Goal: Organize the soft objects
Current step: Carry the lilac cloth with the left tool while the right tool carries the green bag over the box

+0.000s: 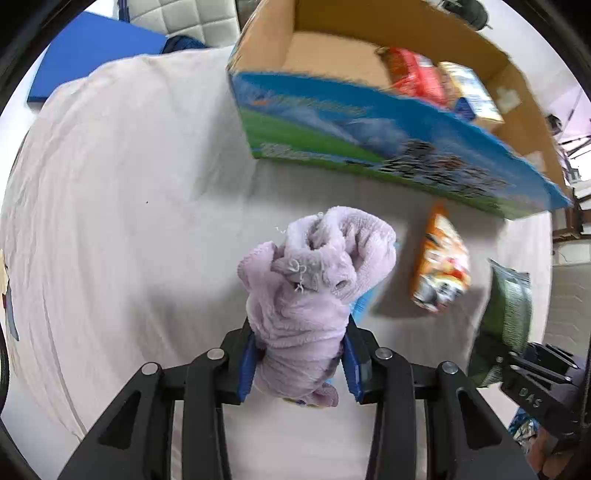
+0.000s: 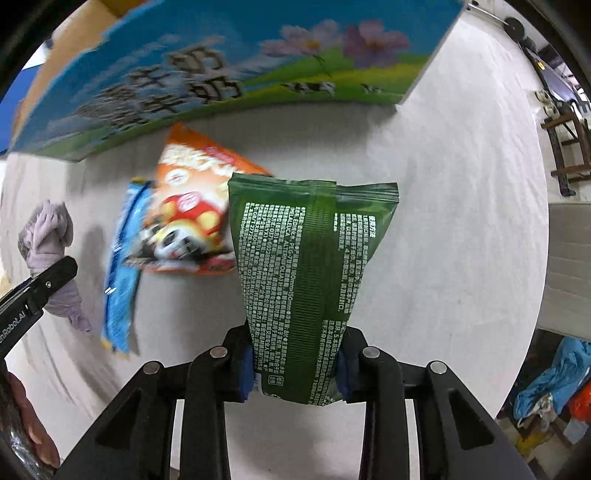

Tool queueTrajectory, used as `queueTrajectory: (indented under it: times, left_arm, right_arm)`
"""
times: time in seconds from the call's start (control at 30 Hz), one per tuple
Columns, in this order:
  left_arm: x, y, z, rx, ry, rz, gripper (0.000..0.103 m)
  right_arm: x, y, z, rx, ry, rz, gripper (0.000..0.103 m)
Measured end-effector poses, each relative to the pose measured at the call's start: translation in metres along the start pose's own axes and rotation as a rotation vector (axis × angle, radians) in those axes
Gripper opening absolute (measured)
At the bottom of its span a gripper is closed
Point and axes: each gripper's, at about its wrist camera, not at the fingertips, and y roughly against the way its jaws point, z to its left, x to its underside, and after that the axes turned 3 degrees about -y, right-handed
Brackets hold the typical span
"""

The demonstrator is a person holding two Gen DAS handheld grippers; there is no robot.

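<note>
My left gripper (image 1: 301, 363) is shut on a lilac fluffy cloth (image 1: 314, 280), held above the white tablecloth; the cloth also shows at the left of the right wrist view (image 2: 50, 240). My right gripper (image 2: 295, 369) is shut on a green packet (image 2: 306, 266), also seen at the right of the left wrist view (image 1: 508, 314). An orange snack bag (image 2: 188, 221) and a blue packet (image 2: 122, 273) lie on the table. The open cardboard box (image 1: 369, 122) with a blue and green printed side stands behind them.
Inside the box lie a red packet (image 1: 413, 74) and a yellow-blue packet (image 1: 469, 92). A blue board (image 1: 85, 55) and a white padded chair (image 1: 177, 18) are beyond the table's far left edge. Shelving and clutter (image 2: 554, 384) stand off the right edge.
</note>
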Motion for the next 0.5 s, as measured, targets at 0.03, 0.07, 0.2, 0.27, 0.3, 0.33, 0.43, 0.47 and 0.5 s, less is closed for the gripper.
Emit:
queueTrajectory:
  times: [0.03, 0.07, 0.2, 0.27, 0.3, 0.33, 0.43, 0.47, 0.5]
  left_arm:
    - [0.004, 0.004, -0.002, 0.002, -0.003, -0.008, 0.036]
    - [0.006, 0.007, -0.005, 0.008, -0.007, -0.015, 0.036]
    - [0.004, 0.033, -0.017, 0.050, -0.020, -0.034, 0.036]
    - [-0.013, 0.062, -0.019, 0.064, -0.023, -0.050, 0.036]
    - [-0.016, 0.070, -0.026, 0.078, -0.030, -0.058, 0.036]
    - [-0.021, 0.078, -0.033, 0.088, -0.033, -0.068, 0.036]
    - [-0.032, 0.092, -0.050, 0.115, -0.043, -0.104, 0.036]
    - [-0.036, 0.098, -0.053, 0.129, -0.040, -0.113, 0.036]
    - [-0.041, 0.105, -0.055, 0.143, -0.040, -0.123, 0.036]
  right_arm:
    - [0.003, 0.005, 0.002, -0.006, 0.008, -0.009, 0.035]
    - [0.006, 0.010, 0.007, -0.011, 0.014, -0.016, 0.034]
    - [0.023, 0.033, 0.018, -0.047, 0.032, -0.039, 0.034]
    - [0.035, 0.045, 0.015, -0.064, 0.046, -0.051, 0.034]
    - [0.038, 0.053, 0.017, -0.076, 0.054, -0.059, 0.034]
    - [0.043, 0.060, 0.016, -0.083, 0.060, -0.064, 0.034]
    - [0.047, 0.082, 0.014, -0.113, 0.076, -0.089, 0.034]
    - [0.047, 0.089, 0.017, -0.120, 0.080, -0.099, 0.034]
    - [0.045, 0.098, 0.017, -0.132, 0.083, -0.110, 0.034]
